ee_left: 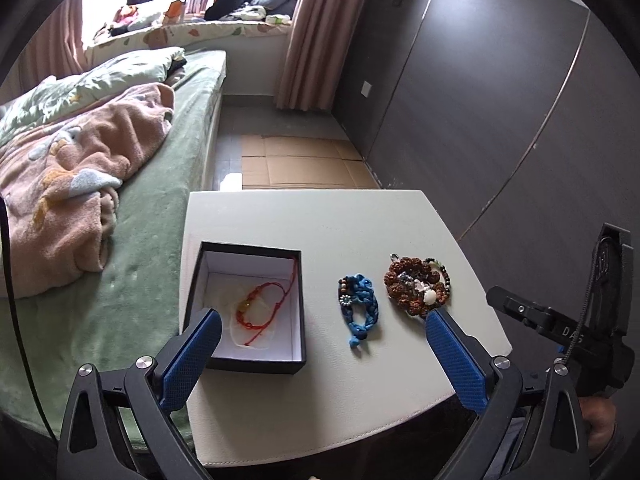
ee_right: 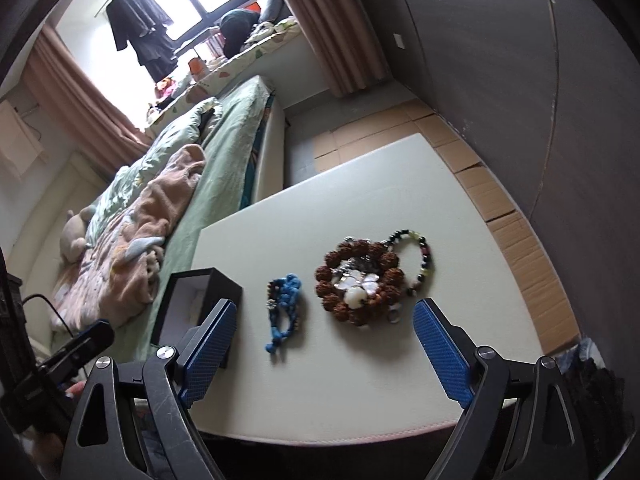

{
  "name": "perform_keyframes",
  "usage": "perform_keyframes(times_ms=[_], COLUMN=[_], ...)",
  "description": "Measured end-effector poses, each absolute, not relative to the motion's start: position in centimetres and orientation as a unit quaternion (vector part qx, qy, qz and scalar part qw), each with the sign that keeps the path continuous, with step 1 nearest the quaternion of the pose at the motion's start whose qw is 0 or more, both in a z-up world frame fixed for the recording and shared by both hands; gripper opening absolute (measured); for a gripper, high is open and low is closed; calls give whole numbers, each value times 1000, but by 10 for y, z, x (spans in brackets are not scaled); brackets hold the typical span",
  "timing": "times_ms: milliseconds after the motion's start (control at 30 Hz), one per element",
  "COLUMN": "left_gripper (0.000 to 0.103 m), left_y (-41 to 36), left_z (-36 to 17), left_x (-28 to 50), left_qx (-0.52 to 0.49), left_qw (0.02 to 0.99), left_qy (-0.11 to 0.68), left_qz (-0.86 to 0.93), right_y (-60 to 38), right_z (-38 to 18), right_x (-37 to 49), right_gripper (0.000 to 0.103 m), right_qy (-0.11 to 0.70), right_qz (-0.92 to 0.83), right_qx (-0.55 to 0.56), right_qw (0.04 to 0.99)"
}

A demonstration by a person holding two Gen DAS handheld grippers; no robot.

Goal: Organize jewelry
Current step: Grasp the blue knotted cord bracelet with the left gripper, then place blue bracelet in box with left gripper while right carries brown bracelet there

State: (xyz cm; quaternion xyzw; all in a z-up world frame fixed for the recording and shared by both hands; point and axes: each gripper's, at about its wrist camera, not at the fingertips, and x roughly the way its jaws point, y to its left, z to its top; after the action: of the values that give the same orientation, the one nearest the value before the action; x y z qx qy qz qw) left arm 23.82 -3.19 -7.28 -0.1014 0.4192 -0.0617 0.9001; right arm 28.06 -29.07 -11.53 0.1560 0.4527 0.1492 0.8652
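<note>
left gripper (ee_left: 322, 330): jaws apart, empty | right gripper (ee_right: 324, 320): jaws apart, empty | blue braided bracelet (ee_left: 358, 306): 3 o'clock of black box (ee_left: 294, 312) | red cord bracelet (ee_left: 262, 306): inside box

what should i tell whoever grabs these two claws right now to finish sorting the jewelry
Left claw: open, empty, hanging over the near edge of the white table.
Right claw: open, empty, aimed at the loose pieces.
Black box: on the table's left side, lid off, white inside.
Done: the red cord bracelet lies in the box.
Left: the blue braided bracelet lies on the table just right of the box; the brown bead bracelet with a white flower piece and a dark bead strand sits in a pile further right. By the look of it, both go in the box next.
</note>
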Motion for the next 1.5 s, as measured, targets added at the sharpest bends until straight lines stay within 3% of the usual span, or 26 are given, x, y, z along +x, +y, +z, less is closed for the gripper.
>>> perform_keyframes(times_ms=[133,200,267,567,833,1167,1233,1300,1500], left_gripper=[86,72,68,58,54,45,37,11,11], left_y=[-47,-54,-60,-102,-123,-130,-129,-127,-107], left_z=[-79,-84,-90,-116,-151,-193,-194,-193,-177], left_x=[248,254,260,291,321,347,348,349,348], left_qx=[-74,-70,-62,-16,14,26,24,27,-22], left_qw=[895,888,882,858,829,795,803,806,814], left_qy=[435,448,460,503,550,599,588,585,570], left_qz=[-67,-75,-80,-105,-103,-91,-89,-84,-103], right_y=[-311,-317,-320,-327,-342,-339,-336,-333,-317], right_z=[-142,-156,-169,-191,-201,-206,-205,-205,-208], right_x=[277,276,273,287,304,335,341,347,367], right_gripper=[79,71,69,66,52,44,43,42,42], right_qy=[462,465,466,477,483,488,491,492,505], right_qz=[128,127,139,150,137,146,149,155,176], right_qx=[181,200,222,290,325,333,323,313,282], right_qw=[858,853,845,816,801,793,796,798,797])
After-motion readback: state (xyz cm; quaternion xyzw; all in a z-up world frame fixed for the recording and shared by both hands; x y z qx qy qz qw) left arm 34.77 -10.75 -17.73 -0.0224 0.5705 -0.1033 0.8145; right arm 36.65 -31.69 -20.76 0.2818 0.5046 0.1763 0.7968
